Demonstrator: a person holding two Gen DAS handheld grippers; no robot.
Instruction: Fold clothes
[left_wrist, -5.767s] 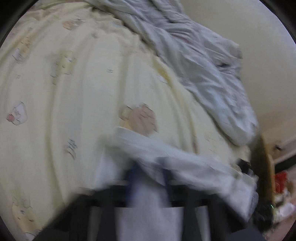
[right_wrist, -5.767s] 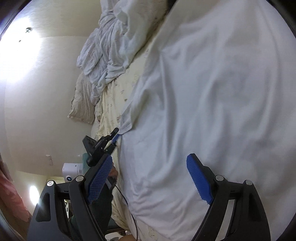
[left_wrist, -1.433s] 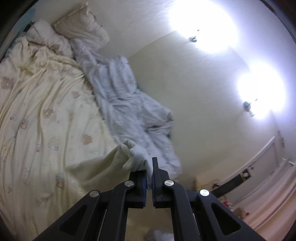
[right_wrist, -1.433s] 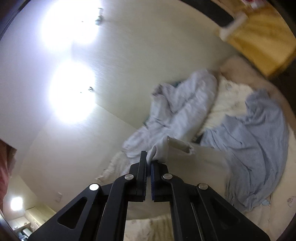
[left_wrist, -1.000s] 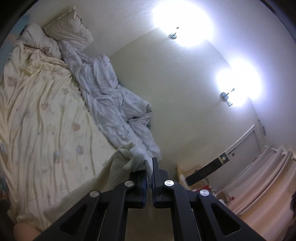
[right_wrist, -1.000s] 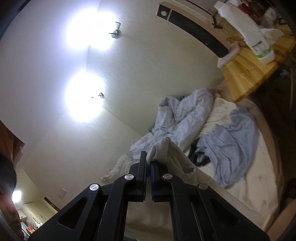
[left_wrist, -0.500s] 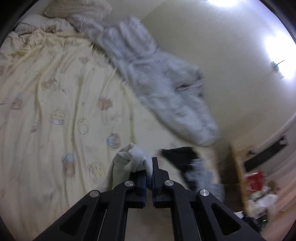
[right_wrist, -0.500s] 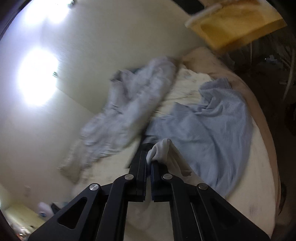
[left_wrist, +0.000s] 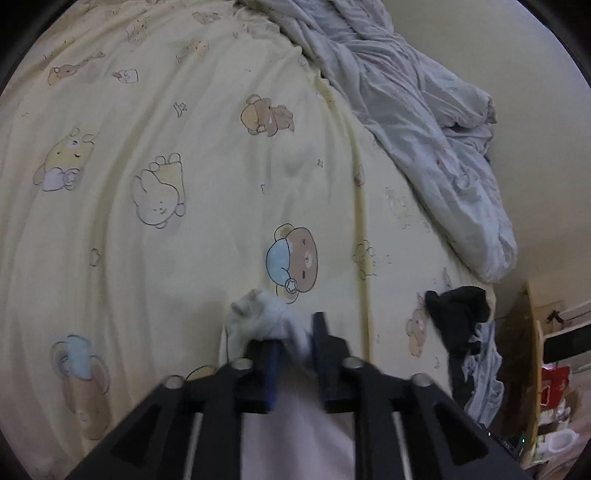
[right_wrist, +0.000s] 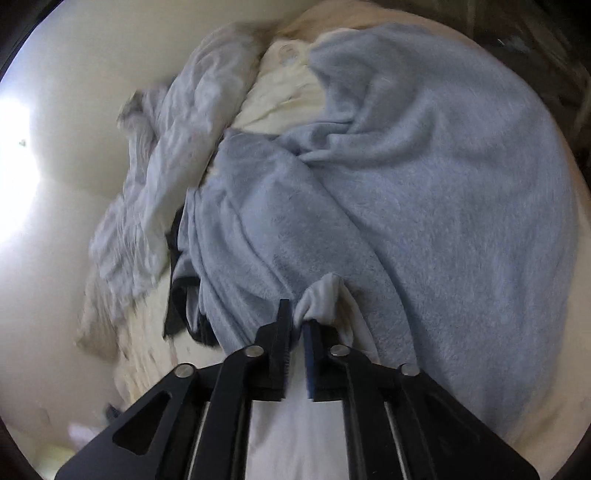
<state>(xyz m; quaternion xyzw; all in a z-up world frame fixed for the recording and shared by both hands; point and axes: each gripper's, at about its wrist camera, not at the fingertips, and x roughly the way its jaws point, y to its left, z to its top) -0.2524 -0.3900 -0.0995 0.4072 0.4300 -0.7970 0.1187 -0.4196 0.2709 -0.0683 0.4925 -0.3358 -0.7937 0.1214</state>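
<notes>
A white garment's bunched corner (left_wrist: 255, 317) lies between the fingers of my left gripper (left_wrist: 295, 328), low over the yellow cartoon-print bed sheet (left_wrist: 184, 147). The left jaws are opening, a gap shows beside the cloth, and the pads no longer press it. In the right wrist view another bunched corner of the white garment (right_wrist: 325, 295) sits at the tips of my right gripper (right_wrist: 297, 317). Its jaws are opening too, with the cloth loose between them and draped over one finger. The garment hangs down under both grippers, mostly hidden.
A crumpled grey-white duvet (left_wrist: 424, 129) lies along the wall side of the bed. A light blue fleecy blanket (right_wrist: 424, 184) is spread right ahead of the right gripper. A black garment (left_wrist: 458, 306) lies at the bed's edge. Shelves with clutter (left_wrist: 554, 387) stand beyond.
Both grippers swung down from facing the wall and lamps to facing the bed, carrying the white garment. Their jaws, shut on its corners before, now stand apart.
</notes>
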